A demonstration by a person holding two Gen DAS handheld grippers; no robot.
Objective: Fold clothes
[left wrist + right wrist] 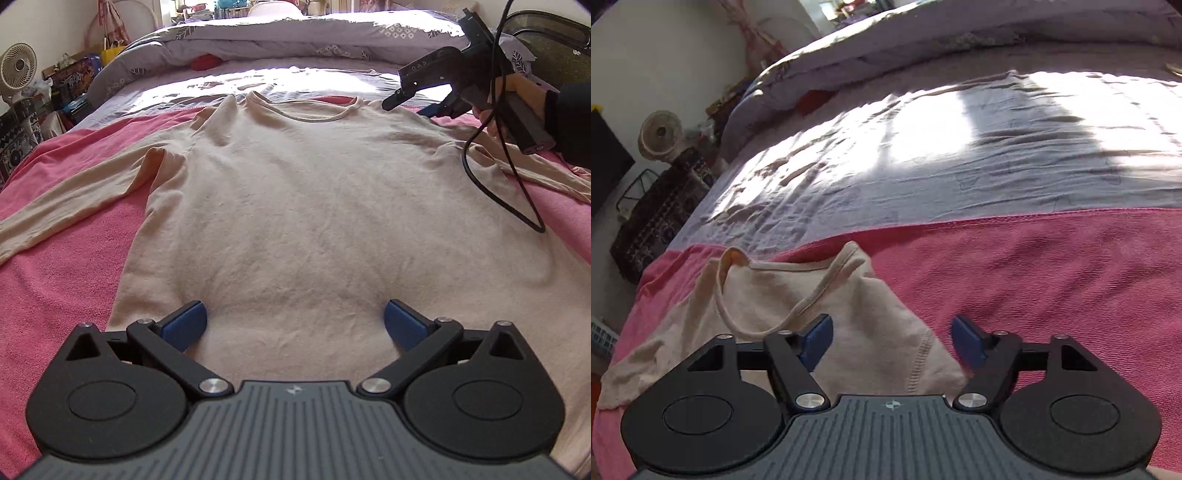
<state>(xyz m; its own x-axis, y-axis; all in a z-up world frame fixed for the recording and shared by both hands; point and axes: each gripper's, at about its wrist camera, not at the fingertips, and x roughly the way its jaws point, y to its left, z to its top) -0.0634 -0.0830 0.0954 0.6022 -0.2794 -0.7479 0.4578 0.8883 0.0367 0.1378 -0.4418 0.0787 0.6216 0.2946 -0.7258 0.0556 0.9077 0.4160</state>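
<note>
A cream long-sleeved shirt [295, 192] lies flat and face up on a pink blanket [55, 277], neckline [314, 110] at the far end and sleeves spread to both sides. My left gripper [295, 325] hovers open above the shirt's lower body, with only cloth below its blue pads. At the shirt's far right shoulder a hand holds my right gripper [410, 105]. In the right wrist view the right gripper [892, 341] stands open over that shoulder of the shirt [798, 306], beside the collar, with the pink blanket [1052, 277] to its right. Nothing is pinched.
A black cable [491, 177] hangs from the right gripper and loops over the shirt's right sleeve. A lavender sheet and rolled duvet [295, 33] lie beyond the blanket, with a red item [205, 62] on them. A fan [18, 70] and boxes stand left of the bed.
</note>
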